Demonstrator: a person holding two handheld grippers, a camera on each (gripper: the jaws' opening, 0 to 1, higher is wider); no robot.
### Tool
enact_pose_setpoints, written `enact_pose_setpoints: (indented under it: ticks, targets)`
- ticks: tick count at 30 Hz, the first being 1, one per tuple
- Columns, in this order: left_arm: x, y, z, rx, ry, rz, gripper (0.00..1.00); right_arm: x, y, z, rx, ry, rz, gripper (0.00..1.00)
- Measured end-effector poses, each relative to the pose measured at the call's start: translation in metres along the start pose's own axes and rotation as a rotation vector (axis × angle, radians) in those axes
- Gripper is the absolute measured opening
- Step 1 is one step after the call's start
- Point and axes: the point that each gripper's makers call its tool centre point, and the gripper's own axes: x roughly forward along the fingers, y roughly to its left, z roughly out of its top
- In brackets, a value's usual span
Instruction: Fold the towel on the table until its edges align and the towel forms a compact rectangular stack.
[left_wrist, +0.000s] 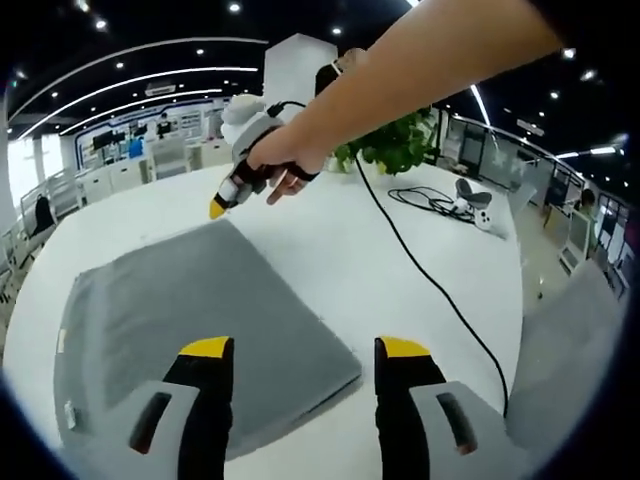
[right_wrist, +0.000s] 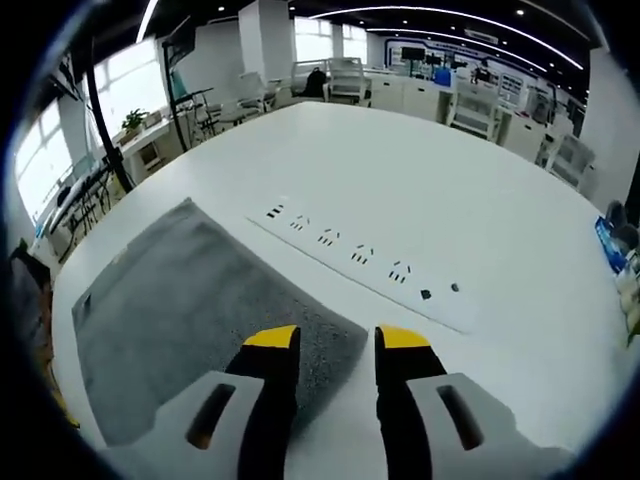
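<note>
The towel (left_wrist: 190, 320) is a grey, slightly fuzzy slab lying flat on the smooth white desk (left_wrist: 330, 240), folded into a thick rectangle with a doubled edge along its near side in the left gripper view. Small white tags poke out at its left edge there. In the right gripper view the same towel (right_wrist: 190, 310) shows its nubby terry grain, with one corner reaching just under the jaw tips.

The left gripper (left_wrist: 305, 350) hangs above the towel's near corner, its jaws apart with nothing between them; they're blocky grey fingers with yellow caps. The right gripper (right_wrist: 335, 340) looks the same up close: yellow-tipped, jaws spread, gripping nothing, tips over the towel's corner and bare desk. From the left gripper view you can also see that right gripper (left_wrist: 222, 200) across the towel, held in a hand (left_wrist: 285, 160) on a bare outstretched arm, its yellow tip just off the far corner of the cloth.

A long, flat white power strip (right_wrist: 365, 265) with rows of dark slots lies on the desk just beyond the towel. A thin black cable (left_wrist: 430, 280) snakes across the desk, past a leafy green plant (left_wrist: 395, 145) and a white controller (left_wrist: 480, 212).
</note>
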Motion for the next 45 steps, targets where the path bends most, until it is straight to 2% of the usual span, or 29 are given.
enact_pose_setpoints:
  ticks: [5, 7, 8, 10, 17, 18, 23, 26, 27, 29, 31, 33, 36, 39, 45]
  targets:
    - [0.012, -0.021, -0.012, 0.007, 0.059, -0.048, 0.50, 0.002, -0.004, -0.005, 0.017, 0.000, 0.004, 0.28]
    - [0.017, -0.022, -0.016, 0.012, 0.074, -0.054, 0.47, 0.004, -0.008, -0.005, 0.018, -0.010, -0.004, 0.26]
    - [0.019, -0.023, -0.022, 0.036, 0.101, -0.063, 0.45, 0.004, -0.009, -0.007, 0.043, -0.013, 0.002, 0.26]
    - [0.023, -0.026, -0.026, 0.062, 0.112, -0.075, 0.42, 0.008, -0.012, -0.010, 0.050, -0.010, 0.007, 0.27]
    - [0.038, -0.032, -0.042, 0.108, 0.185, -0.086, 0.32, 0.009, -0.010, -0.017, 0.080, -0.020, 0.016, 0.26]
    - [0.041, -0.033, -0.039, 0.134, 0.167, -0.081, 0.31, 0.009, -0.009, -0.018, 0.081, -0.020, 0.018, 0.26]
    - [0.045, -0.036, -0.041, 0.122, 0.194, -0.078, 0.27, 0.012, -0.013, -0.022, 0.094, -0.022, 0.021, 0.25]
    - [0.047, -0.036, -0.042, 0.149, 0.197, -0.059, 0.21, 0.016, -0.010, -0.029, 0.048, 0.012, 0.027, 0.18]
    - [0.047, -0.037, -0.043, 0.150, 0.202, -0.063, 0.20, 0.016, -0.008, -0.030, 0.034, 0.004, 0.028, 0.17]
    - [0.048, -0.037, -0.046, 0.153, 0.215, -0.061, 0.18, 0.017, -0.006, -0.030, 0.037, -0.011, 0.035, 0.13]
    - [0.047, -0.034, -0.046, 0.176, 0.218, -0.051, 0.11, 0.021, -0.009, -0.031, 0.051, -0.006, 0.049, 0.09]
    - [0.047, -0.033, -0.045, 0.171, 0.212, -0.050, 0.04, 0.018, -0.006, -0.034, 0.039, 0.007, 0.069, 0.04]
    - [0.047, -0.034, -0.046, 0.155, 0.213, -0.047, 0.03, 0.015, -0.007, -0.036, -0.002, 0.031, 0.069, 0.02]
    - [0.046, -0.042, -0.047, 0.095, 0.210, -0.067, 0.02, 0.011, -0.008, -0.041, 0.001, 0.056, 0.076, 0.01]
    - [0.045, -0.062, -0.046, 0.066, 0.209, -0.097, 0.02, -0.008, -0.015, -0.059, 0.021, 0.097, 0.072, 0.00]
